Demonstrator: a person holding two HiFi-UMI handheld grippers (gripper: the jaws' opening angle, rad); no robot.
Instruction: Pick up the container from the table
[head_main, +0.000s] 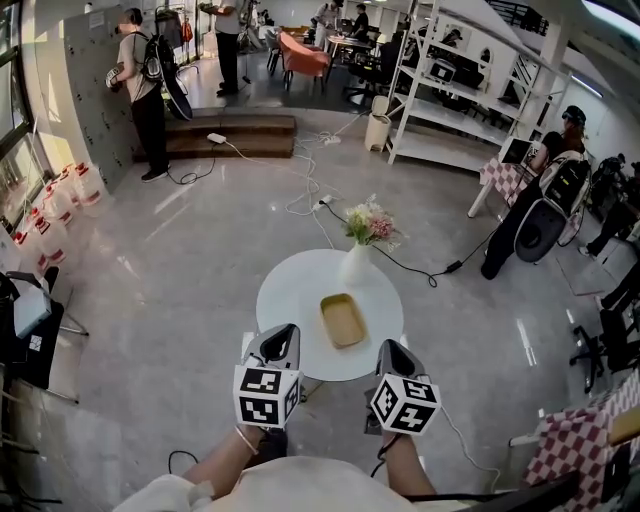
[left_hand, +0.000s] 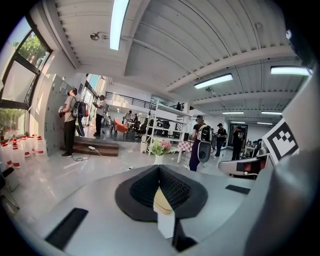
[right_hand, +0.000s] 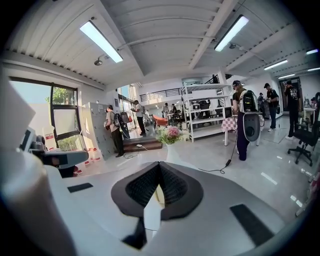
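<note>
I have both claws pointed at the round white counter, low near its closest edge. The left claw has its jaws together, the black pads meeting at the tips with nothing clamped between them. The right claw is the same, pads pressed to each other and empty. The container, a shallow tan rectangular tray, lies flat on the counter just ahead of the tips and between the two claws, nearer the right one and touching neither. Beyond it, farther from both claws, a white vase stands upright near the counter's far edge with pink and white flowers in it. A black cable trails over the floor past the vase.
</note>
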